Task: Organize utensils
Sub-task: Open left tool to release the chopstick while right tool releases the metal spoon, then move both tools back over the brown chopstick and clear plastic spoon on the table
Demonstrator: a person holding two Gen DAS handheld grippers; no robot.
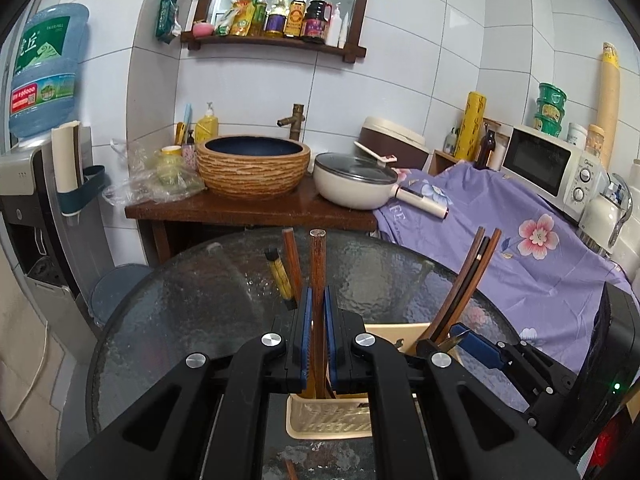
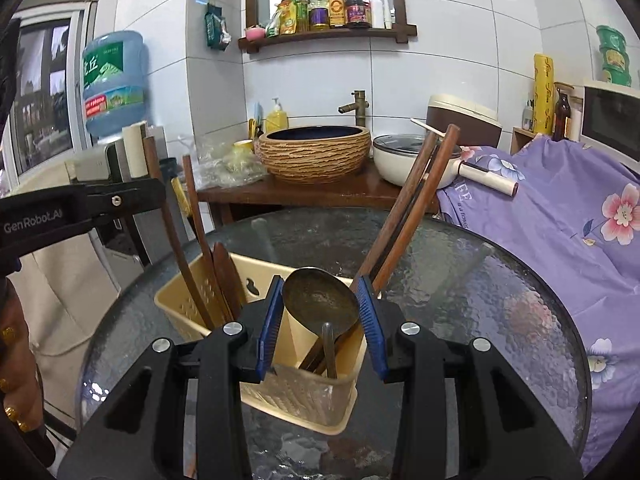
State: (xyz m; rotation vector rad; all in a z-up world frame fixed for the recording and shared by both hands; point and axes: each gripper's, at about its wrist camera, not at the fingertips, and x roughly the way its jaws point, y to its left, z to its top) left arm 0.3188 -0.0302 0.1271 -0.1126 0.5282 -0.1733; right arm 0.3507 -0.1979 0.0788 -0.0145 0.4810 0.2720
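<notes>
Right now the left gripper has its blue-padded jaws clenched on a single reddish-brown wooden chopstick, which stands nearly upright with its lower end already down inside the near compartment of the beige perforated plastic utensil caddy. To finish this step well, I judge it best to keep the stick vertical, lower it until the tip meets the caddy floor, and only then ease the pads apart, so it leans against its neighbours rather than tipping out over the rim. Just beside it stand another brown chopstick and a yellow patterned chopstick with a black cap, close enough that a sideways drift could knock them. The right gripper is spread open around the bowl of a dull metal spoon, whose handle points down into the other compartment; whether the pads touch the bowl I cannot tell, but it looks released, so that hand should stay quiet or lift straight off. A bundle of long dark wooden chopsticks leans outward from that same compartment. The caddy sits on a round textured glass table, a slick surface, so any downward push should be gentle or the caddy may slide.
</notes>
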